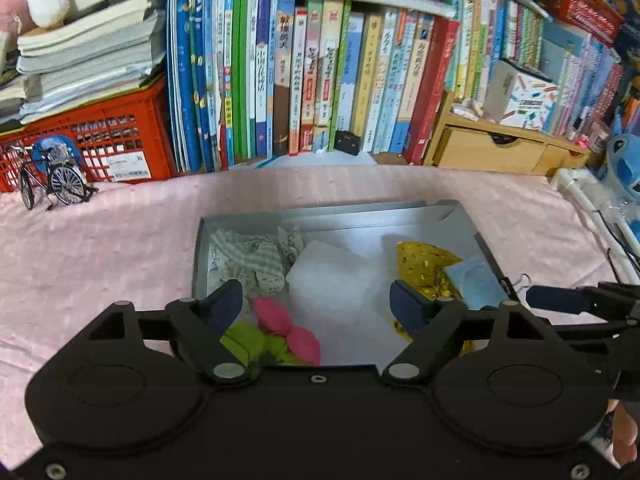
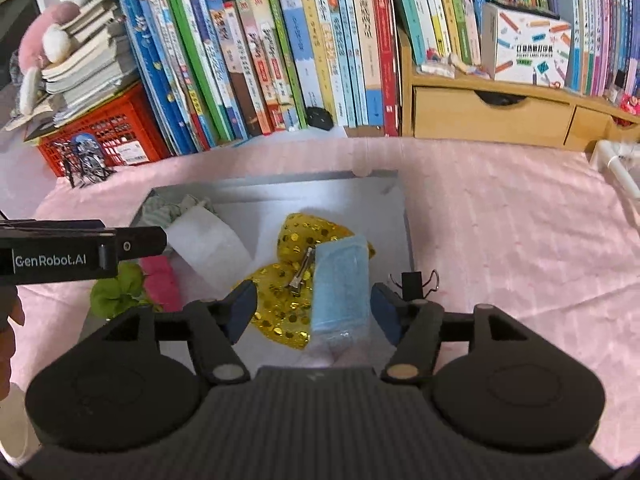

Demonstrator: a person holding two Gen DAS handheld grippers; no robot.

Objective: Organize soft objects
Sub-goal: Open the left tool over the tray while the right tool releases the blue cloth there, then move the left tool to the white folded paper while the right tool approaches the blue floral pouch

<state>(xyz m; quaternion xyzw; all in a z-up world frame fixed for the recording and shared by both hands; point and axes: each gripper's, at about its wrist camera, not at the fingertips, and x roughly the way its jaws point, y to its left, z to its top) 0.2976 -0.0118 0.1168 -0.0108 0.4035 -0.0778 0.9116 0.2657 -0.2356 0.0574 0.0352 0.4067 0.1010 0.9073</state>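
Note:
A shallow grey box (image 1: 240,216) (image 2: 404,216) lies on the pink cloth. Inside it are a green-striped floral cloth (image 1: 248,260) (image 2: 168,206), a white foam piece (image 1: 328,276) (image 2: 208,240), a pink and green fabric flower (image 1: 280,328) (image 2: 160,280), a gold sequin bow (image 1: 424,264) (image 2: 296,240) and a light blue sponge (image 1: 476,280) (image 2: 340,280). My left gripper (image 1: 318,306) hangs open over the foam and the flower, pads touching nothing. My right gripper (image 2: 314,310) stands open, with the blue sponge lying between its fingers, free of both pads.
Upright books (image 1: 320,80) line the back. A red crate (image 1: 100,136) with stacked books and a toy bicycle (image 1: 52,180) stands at the left. A wooden drawer unit (image 2: 500,116) is at the right. A black binder clip (image 2: 412,280) lies beside the box.

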